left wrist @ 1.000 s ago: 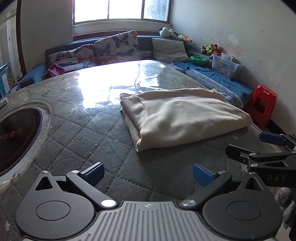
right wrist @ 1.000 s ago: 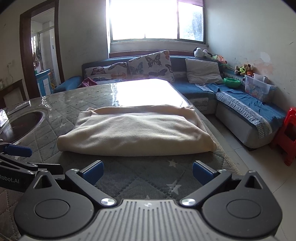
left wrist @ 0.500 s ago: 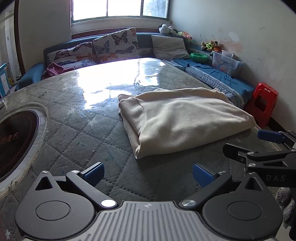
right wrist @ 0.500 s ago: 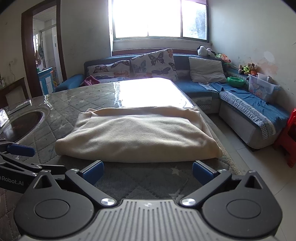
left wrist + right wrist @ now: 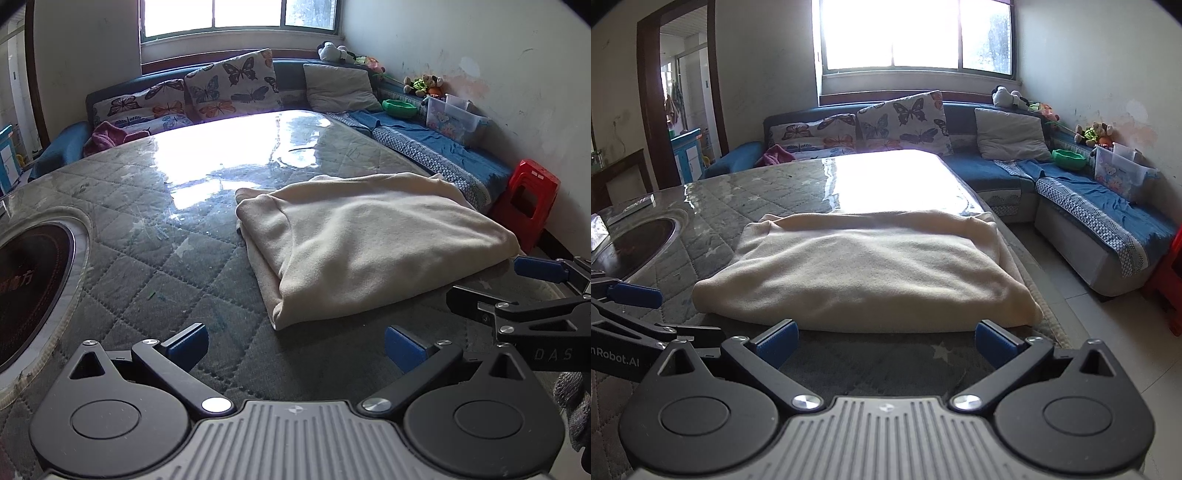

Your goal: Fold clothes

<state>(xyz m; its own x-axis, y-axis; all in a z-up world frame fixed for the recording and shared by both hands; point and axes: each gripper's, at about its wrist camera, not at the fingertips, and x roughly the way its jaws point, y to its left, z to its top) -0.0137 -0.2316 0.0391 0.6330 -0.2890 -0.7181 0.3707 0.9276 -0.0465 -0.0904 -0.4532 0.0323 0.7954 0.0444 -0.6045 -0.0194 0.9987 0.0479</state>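
Observation:
A cream garment (image 5: 373,243) lies folded in a thick rectangle on the quilted table (image 5: 155,266), seen also in the right wrist view as the cream garment (image 5: 864,269). My left gripper (image 5: 293,345) is open, just short of the garment's near corner, with nothing between its blue pads. My right gripper (image 5: 884,341) is open too, its pads right at the garment's near folded edge without holding it. Each gripper shows in the other's view: the right gripper (image 5: 517,291) at the right, the left gripper (image 5: 635,310) at the left.
A round dark inset (image 5: 26,288) sits in the table's left side. A blue corner sofa (image 5: 1089,206) with butterfly cushions (image 5: 905,122) runs behind and to the right. A red stool (image 5: 524,206) stands on the floor by the table's right edge.
Both grippers have moved closer to the garment and lower over the table. The garment itself lies as before, and both stay open.

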